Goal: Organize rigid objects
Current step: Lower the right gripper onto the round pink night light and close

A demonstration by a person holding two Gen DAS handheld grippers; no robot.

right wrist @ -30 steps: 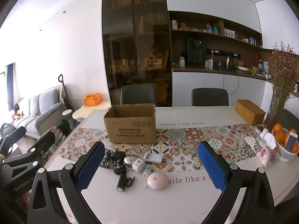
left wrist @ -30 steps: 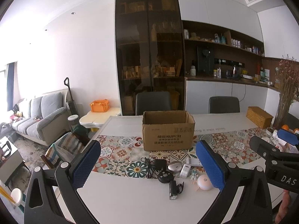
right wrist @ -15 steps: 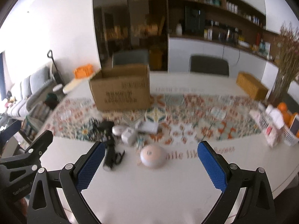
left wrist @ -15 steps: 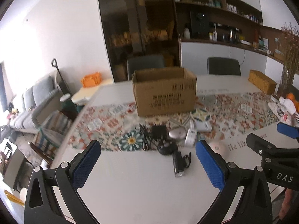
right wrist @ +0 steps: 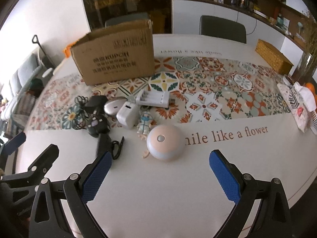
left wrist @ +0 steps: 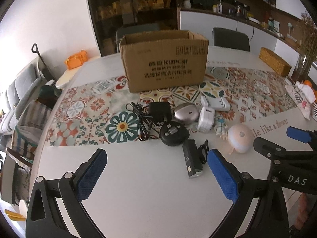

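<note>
An open cardboard box stands on the patterned table runner. In front of it lies a cluster: a black adapter with cord, a round black device, a black bike light, a silver oval case, a white charger, a white battery holder, a small figurine and a pink dome. My left gripper is open and empty above the bare table before the cluster. My right gripper is open and empty just before the dome.
A wicker basket stands at the far right of the white table. A patterned pouch and dried flowers are at the right edge. Two chairs stand behind the table. A sofa is to the left.
Both grippers have tilted down and moved closer to the table, so the objects and box look nearer and larger. Both stay open and empty.
</note>
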